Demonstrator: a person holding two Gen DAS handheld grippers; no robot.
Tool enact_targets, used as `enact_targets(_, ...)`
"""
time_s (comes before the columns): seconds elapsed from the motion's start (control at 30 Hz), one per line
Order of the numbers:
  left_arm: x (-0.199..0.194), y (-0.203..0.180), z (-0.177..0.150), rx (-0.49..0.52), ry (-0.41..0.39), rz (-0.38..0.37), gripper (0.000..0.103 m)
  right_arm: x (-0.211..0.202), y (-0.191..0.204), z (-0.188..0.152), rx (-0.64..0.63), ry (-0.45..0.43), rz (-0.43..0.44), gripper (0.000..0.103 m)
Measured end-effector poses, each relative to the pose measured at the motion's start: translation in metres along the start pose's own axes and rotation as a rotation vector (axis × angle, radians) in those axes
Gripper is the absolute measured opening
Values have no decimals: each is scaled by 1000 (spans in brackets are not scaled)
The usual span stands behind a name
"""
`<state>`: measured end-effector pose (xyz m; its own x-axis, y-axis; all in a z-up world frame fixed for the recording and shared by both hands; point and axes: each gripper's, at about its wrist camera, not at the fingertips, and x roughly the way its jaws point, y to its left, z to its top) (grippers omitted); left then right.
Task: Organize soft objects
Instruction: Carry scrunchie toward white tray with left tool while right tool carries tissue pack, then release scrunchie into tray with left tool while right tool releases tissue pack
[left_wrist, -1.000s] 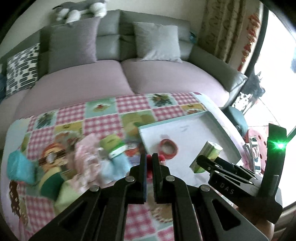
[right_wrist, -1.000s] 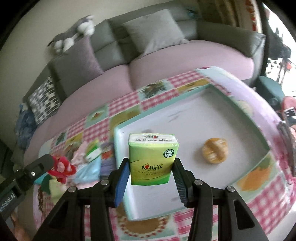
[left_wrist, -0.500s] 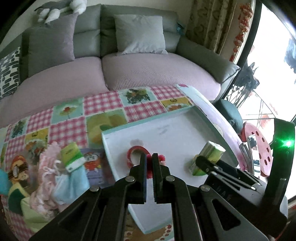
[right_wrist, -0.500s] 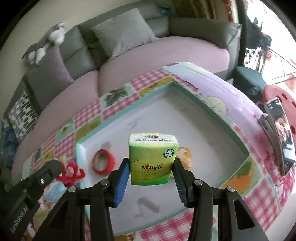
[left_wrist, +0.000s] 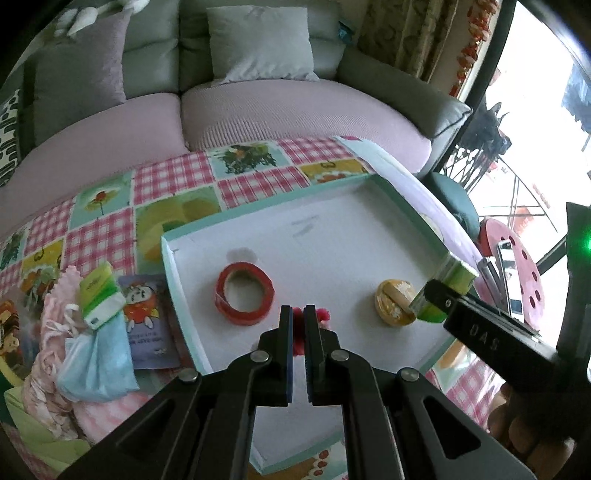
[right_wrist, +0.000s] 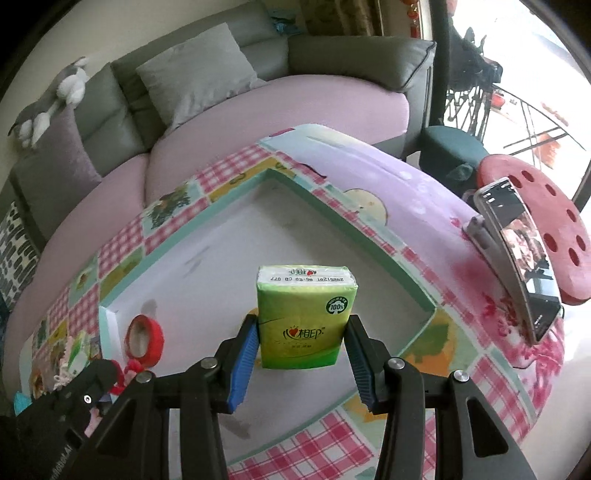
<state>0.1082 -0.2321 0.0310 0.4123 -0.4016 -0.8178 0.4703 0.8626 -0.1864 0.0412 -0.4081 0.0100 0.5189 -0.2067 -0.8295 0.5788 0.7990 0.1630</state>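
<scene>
Two grippers are hovering over the tray (left_wrist: 399, 199), each carrying a soft item for sorting

Right gripper (right_wrist: 301, 350) is clamping the glossy green tissue pack (right_wrist: 303, 317) upright by its sides over the tray's right half; left gripper (left_wrist: 298, 332), jaws pinched together, is nipping a fuzzy red-pink plush flower (left_wrist: 322, 315) just near the red tape roll (left_wrist: 243, 293), with floppy cloths (left_wrist: 92, 354) heaped on the left

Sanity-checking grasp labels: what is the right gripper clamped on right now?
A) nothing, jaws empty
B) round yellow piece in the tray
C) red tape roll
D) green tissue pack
D: in the right wrist view the green tissue pack sits upright between the blue pads of the right gripper, above the white tray; the red tape roll lies on the tray floor, apart from it.
</scene>
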Motion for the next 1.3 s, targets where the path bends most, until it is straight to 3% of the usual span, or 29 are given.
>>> enact_targets(0.3, 9, -3, -3, -5, 20, -6, 5, 1, 6, -2, -39, 9, 2, 51)
enact_targets(0.37, 7, 0, -2, -16, 17, 0, 5, 1, 9, -2, -51, 14, 5, 53)
enact_targets(0.5, 3, 4, -2, -31, 12, 12, 7, 0, 13, -3, -67, 17, 17, 69)
enact_targets(0.57, 2, 7, -1, -42, 11, 15, 18, 1, 14, -4, -75, 21, 20, 70)
enact_targets(0.63, 1, 11, -1, -55, 12, 18, 51, 1, 16, -5, -80, 24, 23, 74)
enact_targets(0.77, -1, 21, 0, -96, 10, 47, 65, 2, 19, -9, -98, 35, 32, 83)
enact_targets(0.83, -2, 26, 0, -108, 6, 69, 79, 3, 22, -11, -116, 43, 33, 89)
enact_targets(1.17, 7, 59, -8, -184, 50, 310, 83, 5, 35, -19, -181, 59, 49, 103)
enact_targets(1.23, 5, 65, -10, -190, 50, 355, 96, 5, 37, -20, -189, 64, 55, 103)
enact_targets(1.3, 2, 68, -11, -195, 39, 382, 96, 4, 39, -22, -198, 66, 60, 103)
